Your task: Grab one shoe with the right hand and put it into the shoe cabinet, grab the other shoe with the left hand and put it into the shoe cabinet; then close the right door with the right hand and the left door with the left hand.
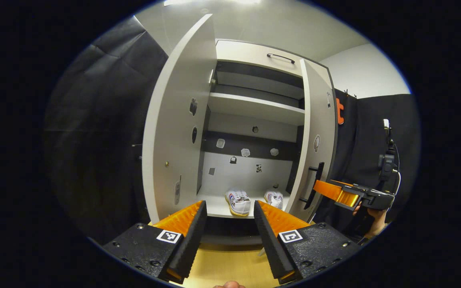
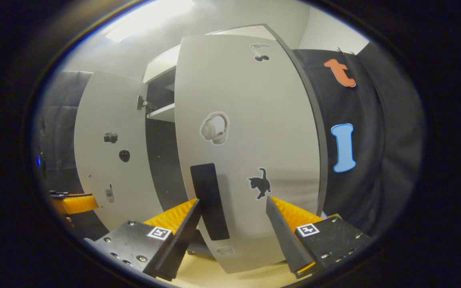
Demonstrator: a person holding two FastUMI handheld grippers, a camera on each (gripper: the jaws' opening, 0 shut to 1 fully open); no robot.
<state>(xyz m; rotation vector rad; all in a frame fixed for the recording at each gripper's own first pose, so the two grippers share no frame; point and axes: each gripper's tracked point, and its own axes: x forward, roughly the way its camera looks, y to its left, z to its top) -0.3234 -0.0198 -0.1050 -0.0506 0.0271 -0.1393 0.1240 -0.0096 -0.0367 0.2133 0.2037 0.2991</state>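
While both doors of the shoe cabinet (image 1: 254,56) stand open, the two shoes sit side by side on its bottom shelf (image 1: 218,206), toes toward the front: one shoe (image 1: 238,201) near the middle, the other shoe (image 1: 274,198) just to its right, close to the right door (image 1: 316,136). In the left gripper view, the left hand-held gripper (image 1: 229,224) hangs in front of the cabinet above the wooden tabletop (image 1: 230,266), its jaws spread wide with nothing between them. The left door (image 1: 178,120) is swung out toward the camera. Farther right, a hand (image 1: 374,220) holds the right hand-held gripper (image 1: 326,189) by the right door's dark handle (image 1: 314,186). In the right gripper view, the right hand-held gripper (image 2: 232,218) is open, with the handle (image 2: 209,202) just beside one finger (image 2: 178,232); whether they touch I cannot tell.
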